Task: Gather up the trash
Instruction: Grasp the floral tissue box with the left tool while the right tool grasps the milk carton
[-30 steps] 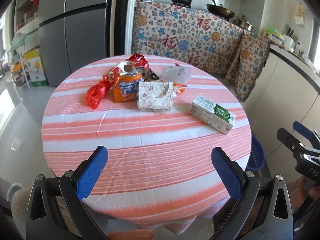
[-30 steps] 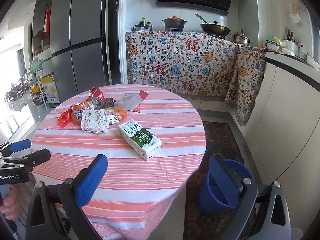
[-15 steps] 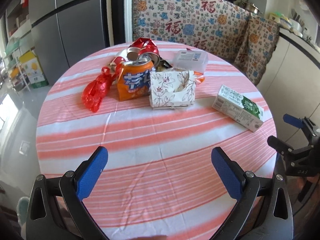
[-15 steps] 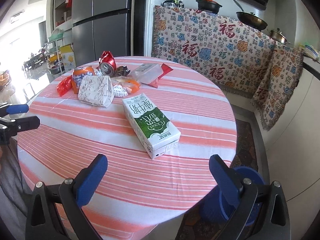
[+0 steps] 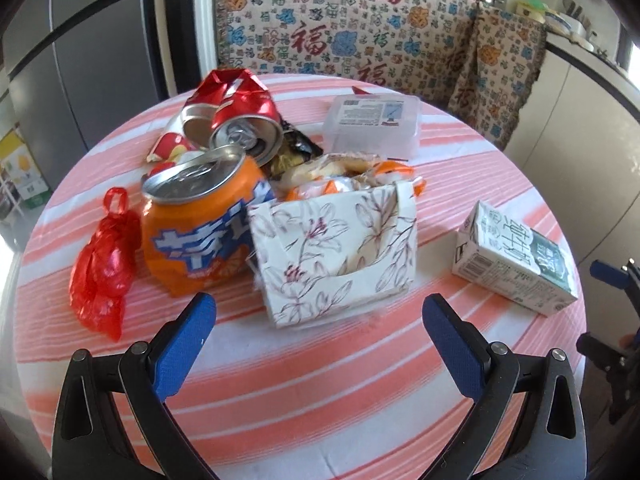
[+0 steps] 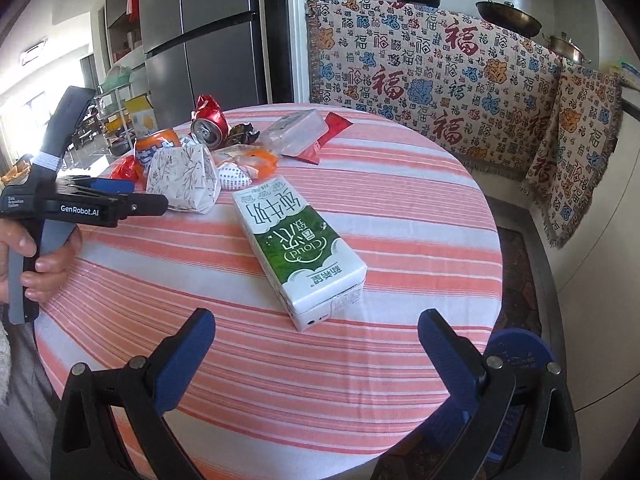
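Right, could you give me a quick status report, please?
Left gripper open, facing the floral box. Right gripper open, facing the milk carton. Nothing held. Both paths clear.

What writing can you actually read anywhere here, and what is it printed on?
"Cloud": milk carton, with Chinese characters around it.
"GenRobot.AI": side of the left gripper.
"福": repeated across the patterned cloth.
White Chinese characters: orange soda can.
Label on the clear plastic box: too small to read.
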Demonstrator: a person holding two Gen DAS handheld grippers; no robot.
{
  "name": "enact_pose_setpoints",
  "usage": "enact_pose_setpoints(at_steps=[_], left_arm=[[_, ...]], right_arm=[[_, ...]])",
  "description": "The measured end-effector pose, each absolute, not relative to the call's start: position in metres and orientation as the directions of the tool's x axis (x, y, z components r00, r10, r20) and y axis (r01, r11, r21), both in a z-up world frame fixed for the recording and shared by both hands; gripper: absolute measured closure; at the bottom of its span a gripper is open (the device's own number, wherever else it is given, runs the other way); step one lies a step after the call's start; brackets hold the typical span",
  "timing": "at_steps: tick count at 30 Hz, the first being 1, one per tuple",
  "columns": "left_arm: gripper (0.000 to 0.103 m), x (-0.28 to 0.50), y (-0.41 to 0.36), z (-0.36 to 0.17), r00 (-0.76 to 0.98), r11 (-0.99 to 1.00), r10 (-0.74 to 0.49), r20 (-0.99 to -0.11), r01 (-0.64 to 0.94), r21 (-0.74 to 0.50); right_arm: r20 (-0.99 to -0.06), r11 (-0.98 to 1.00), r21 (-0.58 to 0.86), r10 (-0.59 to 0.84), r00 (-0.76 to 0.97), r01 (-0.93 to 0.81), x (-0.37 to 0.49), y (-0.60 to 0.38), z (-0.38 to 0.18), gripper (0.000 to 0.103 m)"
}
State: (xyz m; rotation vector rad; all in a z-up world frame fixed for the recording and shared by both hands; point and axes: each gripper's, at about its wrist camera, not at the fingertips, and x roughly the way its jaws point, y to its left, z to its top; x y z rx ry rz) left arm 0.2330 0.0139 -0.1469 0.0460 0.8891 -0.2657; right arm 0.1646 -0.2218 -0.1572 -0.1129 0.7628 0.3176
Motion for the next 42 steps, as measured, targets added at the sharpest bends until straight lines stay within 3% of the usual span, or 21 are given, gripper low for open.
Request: enact_pose_setpoints(at_steps=[7,9,12,15,21,29,30,32,33,37,42], left_arm=[[0.001,0.190,-0.012,-0.138,0.399,0.779,-0.518,-0.756,0.586,-0.224],[0.001,0.169,-0.014,-0.131,0.364,0.724,-0.552,-0.750,0.655,-0.215],[0.001,0.158,-0.004,-0.117,0.445,0.759,-0.515,-0.733,0.634,-0.149],[0.001,0.179,0.008,-0.112,0.543,0.854,-0.417,-0.729,0.509,-0.109],[0.001,0.216,0.007,-0.138,0.585,0.935,-0.242,-0.774,0.355,-0.024],[0.001,0.227,0.006,-0.148,0.577,0.937,-0.240,-0.780,0.348,-0.031],[0.001,0.224,0.004,-0.150,0.554,0.927,-0.271,-0.788,0.371,-0.057],[0.001,0.214,-0.001,-0.149,0.505,0.901,-0.323,-0.801,0.423,-0.096],[0.001,0.206,-0.003,-0.147,0.481,0.884,-0.344,-0.806,0.455,-0.106],[0.001,0.173,-0.003,-0.141,0.477,0.860,-0.355,-0.804,0.503,-0.081],[0.001,0.186,0.007,-0.131,0.546,0.950,-0.235,-0.804,0.306,-0.070]], right_arm=[[-0.686,0.965,0.026,0.208,0.697,-0.263,0.164,-0.246,-0.154,0.000],[-0.681,0.969,0.029,0.199,0.705,-0.245,0.163,-0.254,-0.150,0.000],[-0.674,0.974,0.040,0.192,0.713,-0.225,0.163,-0.265,-0.146,0.000],[-0.671,0.972,0.047,0.201,0.714,-0.230,0.162,-0.269,-0.145,0.000],[-0.695,0.937,0.023,0.266,0.669,-0.348,0.174,-0.249,-0.147,0.000],[-0.777,0.886,-0.020,0.277,0.565,-0.463,0.212,-0.207,-0.169,0.000],[-0.782,0.884,0.001,0.291,0.551,-0.467,0.216,-0.205,-0.170,0.002],[-0.788,0.889,0.056,0.319,0.527,-0.455,0.221,-0.204,-0.171,0.034],[-0.790,0.897,0.072,0.318,0.524,-0.436,0.222,-0.206,-0.171,0.043],[-0.812,0.927,0.107,0.290,0.507,-0.360,0.220,-0.219,-0.169,0.045],[-0.835,0.936,0.078,0.249,0.491,-0.342,0.213,-0.222,-0.168,0.045]])
